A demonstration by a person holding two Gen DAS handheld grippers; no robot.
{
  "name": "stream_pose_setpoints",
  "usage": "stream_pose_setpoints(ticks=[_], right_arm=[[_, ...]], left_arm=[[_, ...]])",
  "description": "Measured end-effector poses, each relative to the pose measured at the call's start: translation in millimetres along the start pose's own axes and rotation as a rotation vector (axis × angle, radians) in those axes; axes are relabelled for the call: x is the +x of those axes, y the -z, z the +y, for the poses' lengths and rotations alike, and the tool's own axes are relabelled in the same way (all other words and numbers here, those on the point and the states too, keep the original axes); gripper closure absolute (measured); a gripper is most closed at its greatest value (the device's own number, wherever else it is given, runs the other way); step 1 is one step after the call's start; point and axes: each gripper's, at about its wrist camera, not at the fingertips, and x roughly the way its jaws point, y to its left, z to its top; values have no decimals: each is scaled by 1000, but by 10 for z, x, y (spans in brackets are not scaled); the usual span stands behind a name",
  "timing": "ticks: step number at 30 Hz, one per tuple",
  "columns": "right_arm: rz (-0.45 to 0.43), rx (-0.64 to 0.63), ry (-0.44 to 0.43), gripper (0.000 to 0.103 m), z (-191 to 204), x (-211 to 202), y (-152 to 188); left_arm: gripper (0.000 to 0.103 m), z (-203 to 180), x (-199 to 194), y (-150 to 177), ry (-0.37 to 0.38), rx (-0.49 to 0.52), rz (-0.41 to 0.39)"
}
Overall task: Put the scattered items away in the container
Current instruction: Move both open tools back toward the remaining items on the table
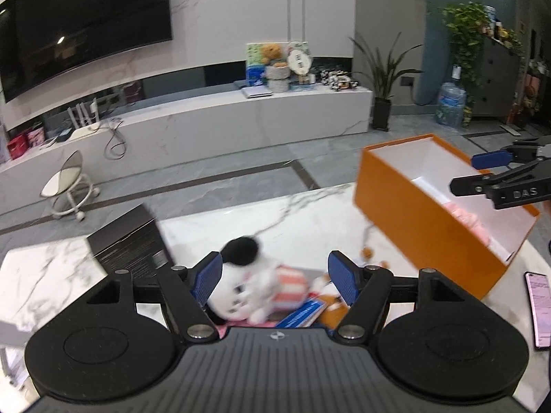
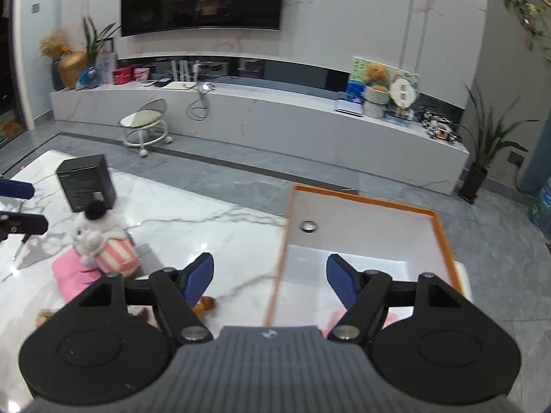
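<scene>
A white plush toy with a black hat and pink-striped body (image 1: 253,282) lies on the marble table (image 1: 55,275), on a pink cloth and beside a blue packet (image 1: 303,315). My left gripper (image 1: 275,277) is open, its fingers to either side of the plush. The orange box (image 1: 423,223) stands at the right with something pink inside. My right gripper (image 2: 270,277) is open and empty over the box's (image 2: 444,241) near left edge; it also shows in the left wrist view (image 1: 463,172). The plush (image 2: 103,244) shows at the left in the right wrist view.
A black carton (image 1: 132,244) stands on the table left of the plush. A phone (image 1: 539,309) lies at the table's right edge. A small brown toy (image 2: 205,304) lies near the right gripper's left finger. A stool (image 2: 146,125) stands on the floor beyond.
</scene>
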Motion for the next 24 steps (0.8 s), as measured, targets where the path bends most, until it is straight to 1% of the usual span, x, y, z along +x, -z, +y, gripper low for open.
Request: stream_pose_setpoints(ticks=[5,9,13,18,20,24], right_arm=[[0,-41,-48,28,256,46,23],[4,-83,-86,28,436,88,75],[18,-112,-123,28,581,155,100],[39,-125,-166,28,685,246,126],[44,-131,-186,21,723,268,140],[58,-170,-227,20,850,297,204]], left_arm=[[23,248,44,132,-19,-24,21],[23,415,148,265,-20,-37,48],[23,523,254,403,-12,-50,76],[23,608,367,513,8,-64,91],[23,635,432,564,9,-71,106],[23,641,575,668,-19,-43,155]])
